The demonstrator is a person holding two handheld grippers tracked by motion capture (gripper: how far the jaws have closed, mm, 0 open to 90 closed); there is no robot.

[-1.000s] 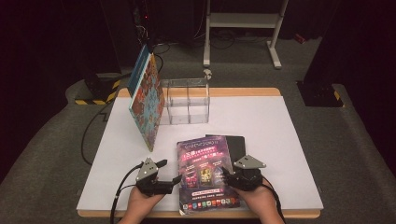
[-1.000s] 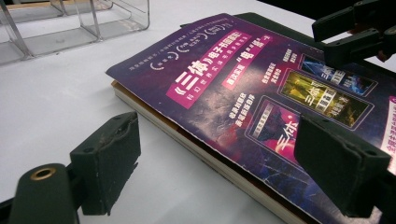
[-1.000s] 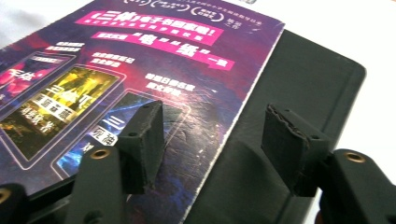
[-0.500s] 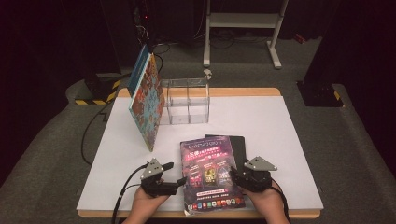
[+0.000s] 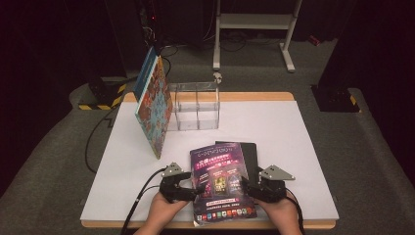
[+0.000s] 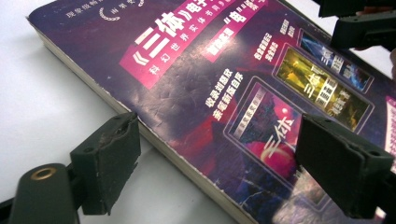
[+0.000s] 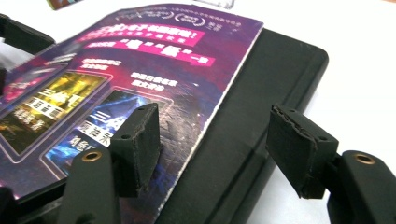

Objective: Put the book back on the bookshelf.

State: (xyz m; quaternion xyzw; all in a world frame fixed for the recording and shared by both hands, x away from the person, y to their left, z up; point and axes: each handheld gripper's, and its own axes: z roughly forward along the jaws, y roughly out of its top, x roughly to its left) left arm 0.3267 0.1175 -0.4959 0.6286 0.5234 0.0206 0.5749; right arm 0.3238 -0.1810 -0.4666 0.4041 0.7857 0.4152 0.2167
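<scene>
Purple book (image 5: 222,183) now lies a bit nearer the worktop's (image 5: 293,147) front edge than a sec ago, half over a black folder (image 5: 249,156). Left tongs (image 5: 198,188) and right tongs (image 5: 244,186) have just opened wider, each straddling a book edge w/o pressing it. Prob. mid re-grip before a lift.

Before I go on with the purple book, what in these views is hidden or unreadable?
- Black book: its cover is mostly hidden under the purple book in the high view and right gripper view.
- Purple book's near end: cut off by the bottom edge in the left gripper view.
- Clear box: contents too faint to tell in the high view.
- Leaning books: the rear one is hidden behind the patterned front one.
</scene>
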